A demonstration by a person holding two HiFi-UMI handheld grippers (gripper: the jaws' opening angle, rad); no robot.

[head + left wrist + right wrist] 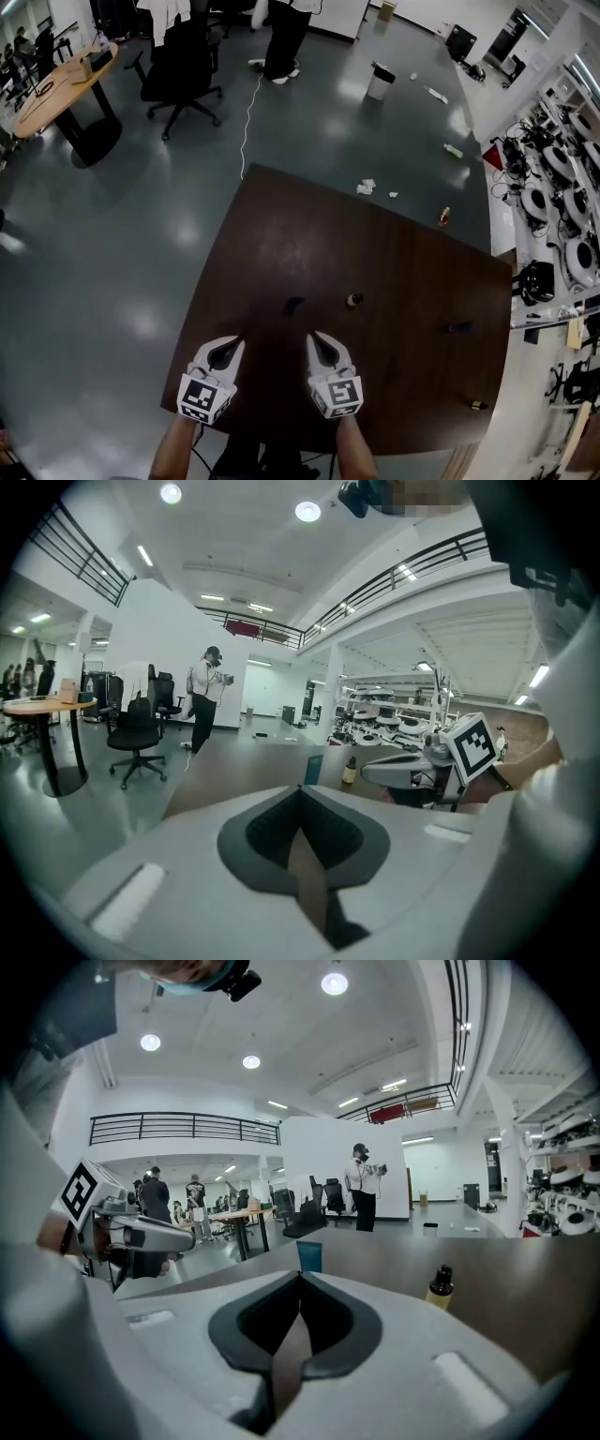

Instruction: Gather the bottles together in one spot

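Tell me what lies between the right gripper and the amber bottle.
Nothing: in the head view only bare table separates the right gripper from the amber bottle. The teal object stands left of that stretch.

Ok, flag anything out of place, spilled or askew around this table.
Litter sits on the floor beyond the table: crumpled white paper scraps and a small bottle off the far edge. On the tabletop, a dark bottle appears to lie flat, while the amber bottle stands upright.
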